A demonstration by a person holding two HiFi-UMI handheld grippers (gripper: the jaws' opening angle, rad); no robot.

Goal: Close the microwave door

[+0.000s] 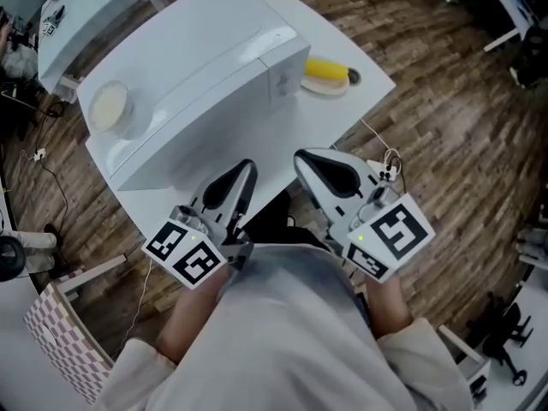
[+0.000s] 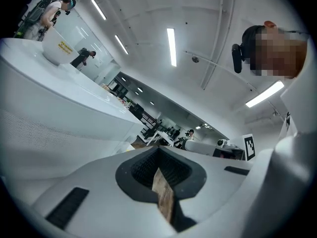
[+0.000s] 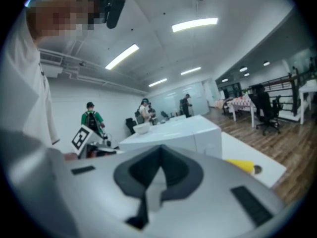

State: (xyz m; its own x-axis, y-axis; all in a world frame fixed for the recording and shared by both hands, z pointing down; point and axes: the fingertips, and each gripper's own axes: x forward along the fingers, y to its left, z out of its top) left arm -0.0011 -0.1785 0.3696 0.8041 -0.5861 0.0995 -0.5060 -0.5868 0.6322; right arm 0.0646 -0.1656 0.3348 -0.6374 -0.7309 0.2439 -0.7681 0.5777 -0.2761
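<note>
The white microwave (image 1: 197, 75) stands on a white table (image 1: 342, 118), seen from above. Its door, on the side facing the banana, looks flush with the body. It also shows as a white box (image 3: 183, 133) in the right gripper view and as a white wall (image 2: 49, 113) in the left gripper view. My left gripper (image 1: 242, 178) is held near the table's front edge, close to the person's body, jaws shut and empty (image 2: 158, 155). Beside it my right gripper (image 1: 310, 168) is likewise shut with nothing in it (image 3: 161, 155). Neither touches the microwave.
A white bowl (image 1: 109, 107) sits on top of the microwave. A banana (image 1: 325, 69) lies on a small plate (image 1: 330, 87) on the table's far right; the banana (image 3: 240, 165) also shows in the right gripper view. A second white table (image 1: 86, 7) stands at the upper left. Wooden floor surrounds both tables.
</note>
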